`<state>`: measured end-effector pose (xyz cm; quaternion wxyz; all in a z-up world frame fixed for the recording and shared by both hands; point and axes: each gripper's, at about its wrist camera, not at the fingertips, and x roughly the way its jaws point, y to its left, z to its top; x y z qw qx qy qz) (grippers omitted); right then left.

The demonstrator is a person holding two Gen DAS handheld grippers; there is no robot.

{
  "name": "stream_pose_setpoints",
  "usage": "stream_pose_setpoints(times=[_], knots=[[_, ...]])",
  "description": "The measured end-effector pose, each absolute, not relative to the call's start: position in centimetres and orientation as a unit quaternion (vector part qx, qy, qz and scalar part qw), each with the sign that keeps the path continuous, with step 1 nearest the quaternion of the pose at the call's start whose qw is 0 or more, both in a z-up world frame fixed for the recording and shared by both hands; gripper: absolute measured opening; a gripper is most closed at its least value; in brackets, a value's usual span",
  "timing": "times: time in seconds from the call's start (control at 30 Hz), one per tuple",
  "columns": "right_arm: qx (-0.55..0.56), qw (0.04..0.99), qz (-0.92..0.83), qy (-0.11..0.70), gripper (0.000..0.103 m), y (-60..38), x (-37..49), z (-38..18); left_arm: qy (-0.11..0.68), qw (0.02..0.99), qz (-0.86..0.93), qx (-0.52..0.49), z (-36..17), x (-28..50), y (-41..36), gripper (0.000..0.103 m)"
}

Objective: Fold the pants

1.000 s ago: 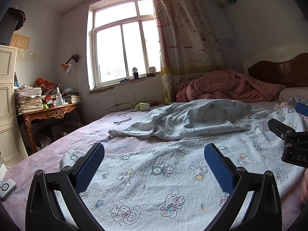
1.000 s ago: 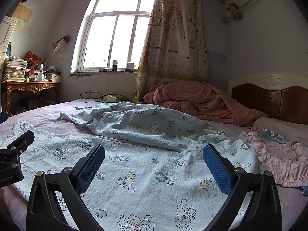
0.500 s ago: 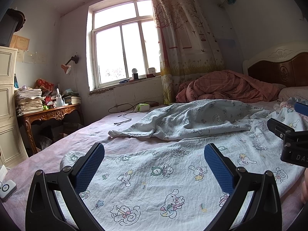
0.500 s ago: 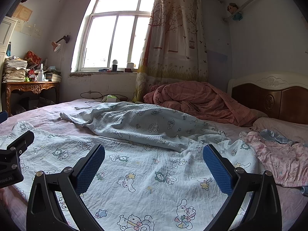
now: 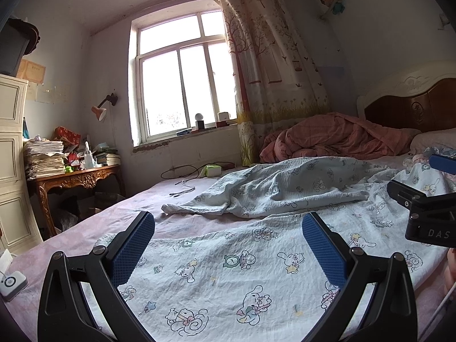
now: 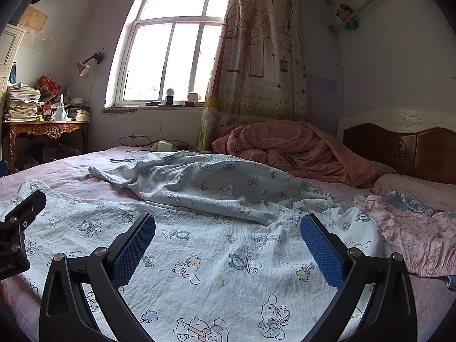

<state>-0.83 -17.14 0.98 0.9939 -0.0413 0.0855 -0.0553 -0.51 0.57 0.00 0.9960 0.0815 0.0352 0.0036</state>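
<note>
Light blue pants [image 5: 228, 270] with cartoon prints lie spread on the pink bed. The near leg lies flat; the far leg [image 5: 285, 188] lies rumpled behind it. They also show in the right wrist view [image 6: 228, 256]. My left gripper [image 5: 228, 245] is open and empty, held just above the near leg. My right gripper [image 6: 228, 245] is open and empty above the same cloth, further right. The right gripper shows at the right edge of the left wrist view [image 5: 427, 213]; the left one shows at the left edge of the right wrist view [image 6: 17, 228].
A pink quilt [image 6: 299, 154] is heaped by the wooden headboard [image 6: 399, 148]. Pink printed clothes [image 6: 413, 233] lie right of the pants. Cables [image 5: 182, 188] and a green box [image 5: 211, 169] lie at the bed's far edge. A cluttered desk [image 5: 74, 176] stands left.
</note>
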Motion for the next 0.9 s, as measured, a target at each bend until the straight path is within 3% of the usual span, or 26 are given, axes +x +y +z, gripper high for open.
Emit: stream_pose_setpoints(times=[0.23, 0.43, 0.6, 0.9], knots=[[-0.03, 0.995, -0.056, 0.074, 0.102, -18.0, -1.4, 1.1, 0.014, 0.998, 0.018, 0.062, 0.7, -1.5, 1.6, 0.103], [-0.002, 0.997, -0.06, 0.048, 0.102, -19.6, -3.3, 2.5, -0.017, 0.998, -0.011, 0.061, 5.1, -5.1, 2.2, 0.103], [0.01, 0.996, -0.04, 0.085, 0.102, -20.8, -3.0, 5.1, -0.04, 0.996, -0.03, 0.072, 8.5, -5.2, 2.2, 0.103], [0.008, 0.995, -0.048, 0.081, 0.102, -20.7, 0.9, 11.8, 0.047, 0.998, -0.045, 0.024, 13.3, 2.9, 2.7, 0.103]])
